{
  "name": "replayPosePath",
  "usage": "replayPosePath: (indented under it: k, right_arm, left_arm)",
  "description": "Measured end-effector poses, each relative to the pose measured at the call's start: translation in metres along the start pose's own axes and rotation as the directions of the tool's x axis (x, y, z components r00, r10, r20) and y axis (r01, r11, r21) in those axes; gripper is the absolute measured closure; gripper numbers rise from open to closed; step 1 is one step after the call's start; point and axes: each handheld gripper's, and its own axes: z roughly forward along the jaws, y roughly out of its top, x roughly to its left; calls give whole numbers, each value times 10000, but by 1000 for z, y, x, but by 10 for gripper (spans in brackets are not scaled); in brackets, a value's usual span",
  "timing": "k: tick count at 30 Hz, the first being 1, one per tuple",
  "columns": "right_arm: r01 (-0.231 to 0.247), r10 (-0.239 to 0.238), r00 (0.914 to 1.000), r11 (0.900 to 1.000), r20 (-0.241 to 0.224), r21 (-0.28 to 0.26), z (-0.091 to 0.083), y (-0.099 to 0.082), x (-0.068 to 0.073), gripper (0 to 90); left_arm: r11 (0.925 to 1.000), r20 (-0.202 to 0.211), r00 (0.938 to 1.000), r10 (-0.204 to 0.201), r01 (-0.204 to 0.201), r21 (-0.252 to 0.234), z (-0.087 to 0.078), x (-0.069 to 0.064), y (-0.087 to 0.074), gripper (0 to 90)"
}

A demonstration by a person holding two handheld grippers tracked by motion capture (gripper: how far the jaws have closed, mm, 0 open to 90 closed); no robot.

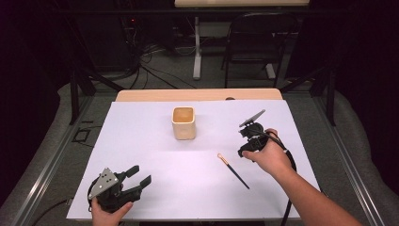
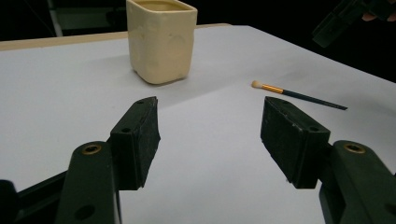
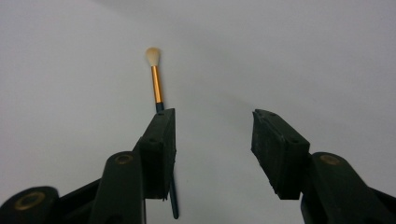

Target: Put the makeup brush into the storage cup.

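Observation:
A slim brush (image 1: 233,170) with a dark handle, gold ferrule and pale tip lies on the white tabletop (image 1: 141,136), right of centre. A cream square cup (image 1: 183,122) stands upright at mid-table. My right gripper (image 1: 242,151) hovers open just right of the brush's tip end. In the right gripper view the brush (image 3: 156,84) runs under the left jaw, and the right gripper (image 3: 212,116) holds nothing. My left gripper (image 1: 142,174) rests open near the front left edge. It faces the cup (image 2: 161,39) and the brush (image 2: 299,95), and the left gripper (image 2: 210,105) is empty.
A wooden strip (image 1: 197,94) edges the table's far side. Beyond it stand a black folding chair (image 1: 259,42) and a white table leg (image 1: 197,52), with cables on the floor. Dark frame rails run along both sides of the table.

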Motion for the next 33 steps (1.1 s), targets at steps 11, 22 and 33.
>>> replayPosePath:
  k: [11,22,33]
  right_arm:
    - [-60,59,10000,9997,61,223,5,0,4,525]
    - [68,-74,9999,9978,89,666,14,5,15,501]
    - [-12,14,10000,9973,-17,739,21,7,19,562]
  left_arm:
    - [9999,14,10000,35,-35,99,1,-1,0,371]
    - [9999,8,10000,70,-70,148,1,0,0,371]
    - [9997,13,9999,109,-110,195,2,0,-1,371]
